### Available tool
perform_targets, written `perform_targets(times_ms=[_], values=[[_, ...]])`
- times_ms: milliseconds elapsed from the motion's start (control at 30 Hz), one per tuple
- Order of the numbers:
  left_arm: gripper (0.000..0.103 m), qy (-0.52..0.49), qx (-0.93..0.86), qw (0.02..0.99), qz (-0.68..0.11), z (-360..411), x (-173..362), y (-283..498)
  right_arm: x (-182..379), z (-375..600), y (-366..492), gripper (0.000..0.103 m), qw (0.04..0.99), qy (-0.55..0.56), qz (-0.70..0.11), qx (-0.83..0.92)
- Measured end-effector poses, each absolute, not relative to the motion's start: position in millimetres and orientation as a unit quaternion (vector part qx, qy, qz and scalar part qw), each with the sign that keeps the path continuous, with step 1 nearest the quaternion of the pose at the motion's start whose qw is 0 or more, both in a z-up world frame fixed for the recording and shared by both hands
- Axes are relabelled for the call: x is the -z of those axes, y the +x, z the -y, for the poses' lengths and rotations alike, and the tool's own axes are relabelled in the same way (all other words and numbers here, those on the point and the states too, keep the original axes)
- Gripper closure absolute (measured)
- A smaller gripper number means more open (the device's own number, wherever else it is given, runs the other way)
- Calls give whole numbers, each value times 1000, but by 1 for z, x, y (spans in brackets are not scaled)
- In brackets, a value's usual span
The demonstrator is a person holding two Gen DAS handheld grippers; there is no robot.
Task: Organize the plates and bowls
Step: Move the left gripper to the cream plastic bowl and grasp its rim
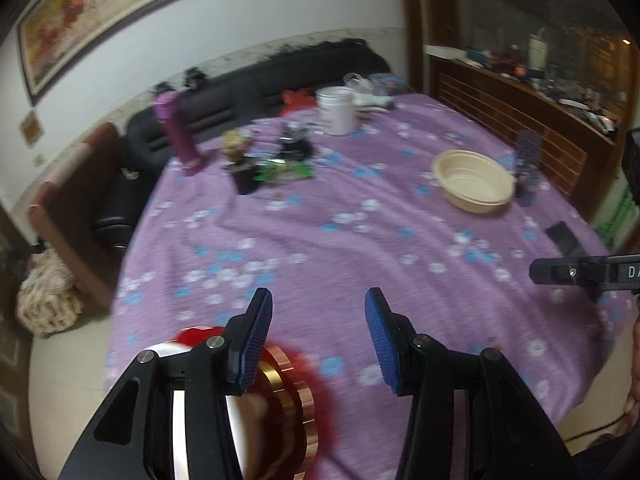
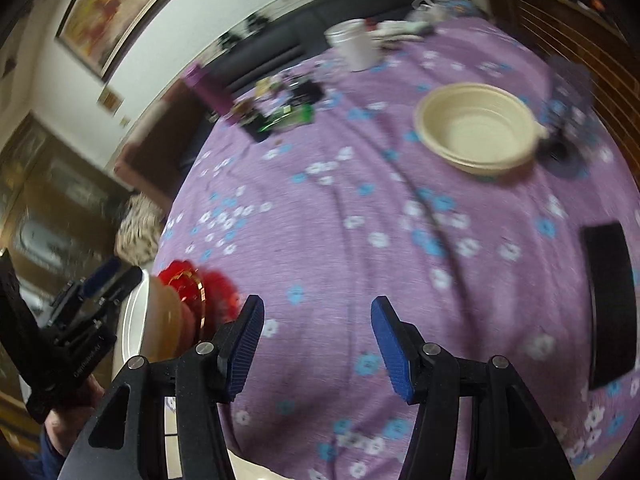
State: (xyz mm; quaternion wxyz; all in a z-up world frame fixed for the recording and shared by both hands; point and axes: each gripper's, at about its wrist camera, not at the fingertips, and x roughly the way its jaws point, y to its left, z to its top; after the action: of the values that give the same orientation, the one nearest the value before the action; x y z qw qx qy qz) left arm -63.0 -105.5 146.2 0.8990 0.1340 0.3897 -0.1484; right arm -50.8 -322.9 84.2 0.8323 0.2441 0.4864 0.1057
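A cream bowl (image 1: pixel 474 180) (image 2: pixel 476 128) stands upright on the purple flowered tablecloth (image 1: pixel 340 232), far right. Blurred red and gold plates (image 1: pixel 288 392) (image 2: pixel 192 288), with a white-rimmed dish among them, lie at the table's near left edge. My left gripper (image 1: pixel 320 338) (image 2: pixel 96 284) is open over the cloth with nothing between its blue pads; the plates lie under and behind its left finger. My right gripper (image 2: pixel 318 342) is open too, above bare cloth, with the plates to its left. Its black tip (image 1: pixel 560 274) reaches in from the right in the left wrist view.
A white tub (image 1: pixel 336 110), a purple bottle (image 1: pixel 178 132) and dark clutter with a green packet (image 1: pixel 280 168) sit at the table's far side. A dark cup (image 1: pixel 526 168) stands beside the bowl. A black phone (image 2: pixel 610 304) lies at the right edge. A sofa and a wooden sideboard stand behind.
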Motion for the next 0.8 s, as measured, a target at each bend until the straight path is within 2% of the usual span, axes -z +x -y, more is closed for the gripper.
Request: perform_targets(times_ms=[333,733,767,800], values=[[53,124,222,869,-425,181,-136,-23,-71,392,-62,43,818,262,-510,-53],[54,62,283,820,-494,266,-111,96,-74,488,-2,43,824,306,-476,8],[54,61,286,819,-494,272,-110,101,-71,492,5,44,824,308,-475,12],[54,63,294,815,-495,282,-107,110,-67,496,10,50,823,311,-476,14]])
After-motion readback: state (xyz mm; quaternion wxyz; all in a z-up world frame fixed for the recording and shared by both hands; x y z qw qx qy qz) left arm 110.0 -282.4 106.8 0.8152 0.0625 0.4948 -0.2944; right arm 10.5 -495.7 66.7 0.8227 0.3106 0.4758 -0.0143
